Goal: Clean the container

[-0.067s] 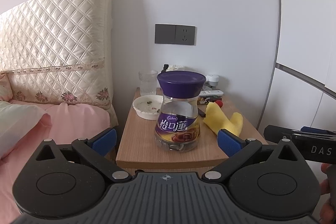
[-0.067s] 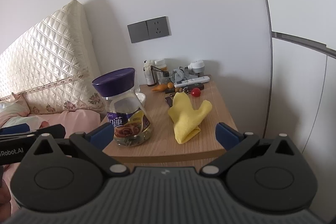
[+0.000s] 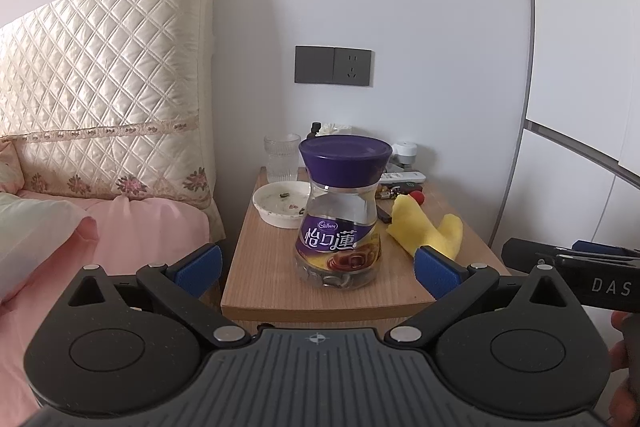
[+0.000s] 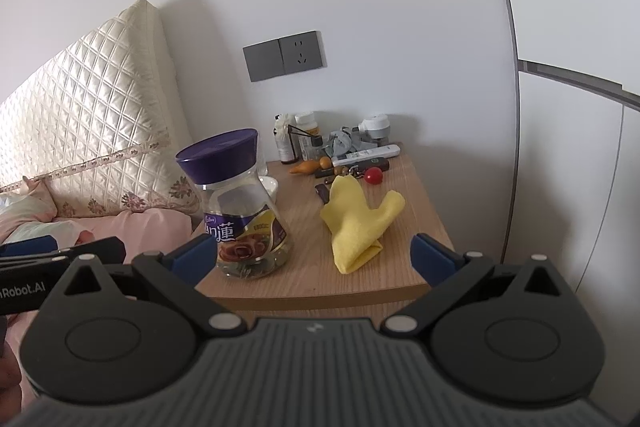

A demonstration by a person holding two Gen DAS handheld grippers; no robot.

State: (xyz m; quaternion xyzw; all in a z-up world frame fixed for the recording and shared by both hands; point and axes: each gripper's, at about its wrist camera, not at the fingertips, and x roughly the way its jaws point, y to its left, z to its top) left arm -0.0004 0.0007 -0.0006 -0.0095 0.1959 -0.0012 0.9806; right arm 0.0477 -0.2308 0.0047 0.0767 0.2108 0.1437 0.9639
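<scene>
A clear jar with a purple lid (image 3: 339, 215) stands upright near the front edge of the wooden bedside table (image 3: 280, 291); it also shows in the right wrist view (image 4: 240, 205). A yellow cloth (image 3: 424, 229) lies crumpled to its right, also in the right wrist view (image 4: 358, 223). My left gripper (image 3: 318, 265) is open and empty, short of the table, with the jar straight ahead. My right gripper (image 4: 314, 253) is open and empty, in front of the table between jar and cloth.
A dirty white bowl (image 3: 280, 205) and a glass (image 3: 281, 157) stand behind the jar. Small bottles, a remote (image 4: 366, 155) and a red ball (image 4: 374, 175) crowd the back. A bed (image 3: 132, 223) lies left, a wall with a socket (image 3: 333, 65) behind.
</scene>
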